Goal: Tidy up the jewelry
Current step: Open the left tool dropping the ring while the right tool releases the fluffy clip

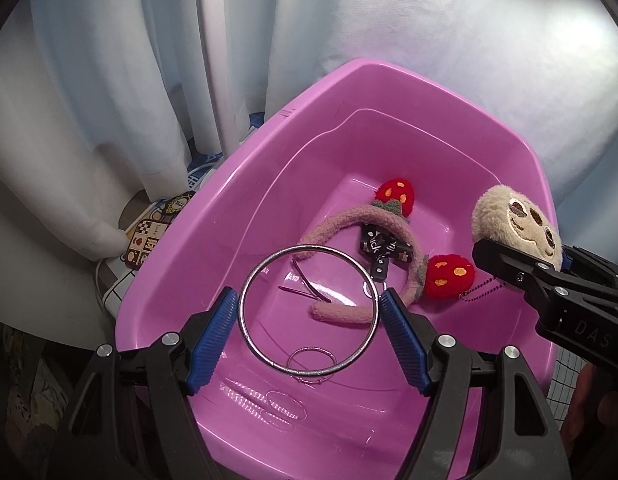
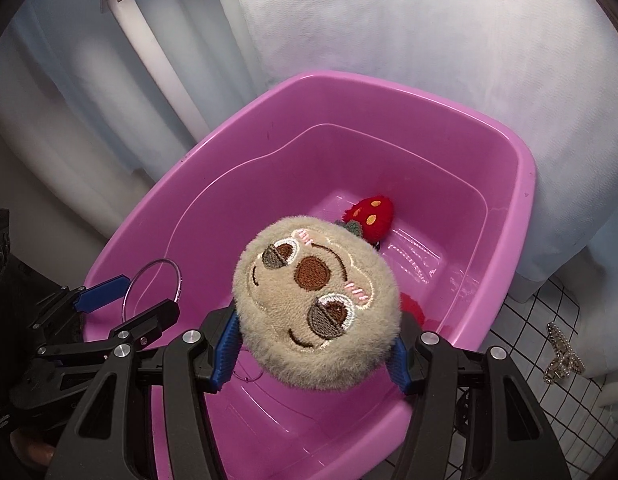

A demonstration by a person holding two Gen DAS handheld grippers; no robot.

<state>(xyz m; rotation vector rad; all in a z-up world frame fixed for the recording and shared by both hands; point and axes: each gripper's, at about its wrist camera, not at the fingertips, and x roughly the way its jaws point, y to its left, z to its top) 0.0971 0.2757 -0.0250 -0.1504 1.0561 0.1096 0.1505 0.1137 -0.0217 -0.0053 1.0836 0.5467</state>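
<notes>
Inside pink tub (image 1: 213, 240): fuzzy headband (image 1: 349, 220), hairpin (image 1: 309, 286).

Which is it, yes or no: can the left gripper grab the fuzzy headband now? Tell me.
Probably not: the left gripper is shut on the metal ring, so its pads are taken. The headband lies uncovered in the tub.

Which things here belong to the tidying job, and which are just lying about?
Job:
- metal ring between left gripper fingers
- plush face between right gripper fingers
- pink tub
- strawberry headband, black bow, thin bangle in the tub
- sparkly clip on grid cloth

Lying about:
- curtain
- stickers
</notes>
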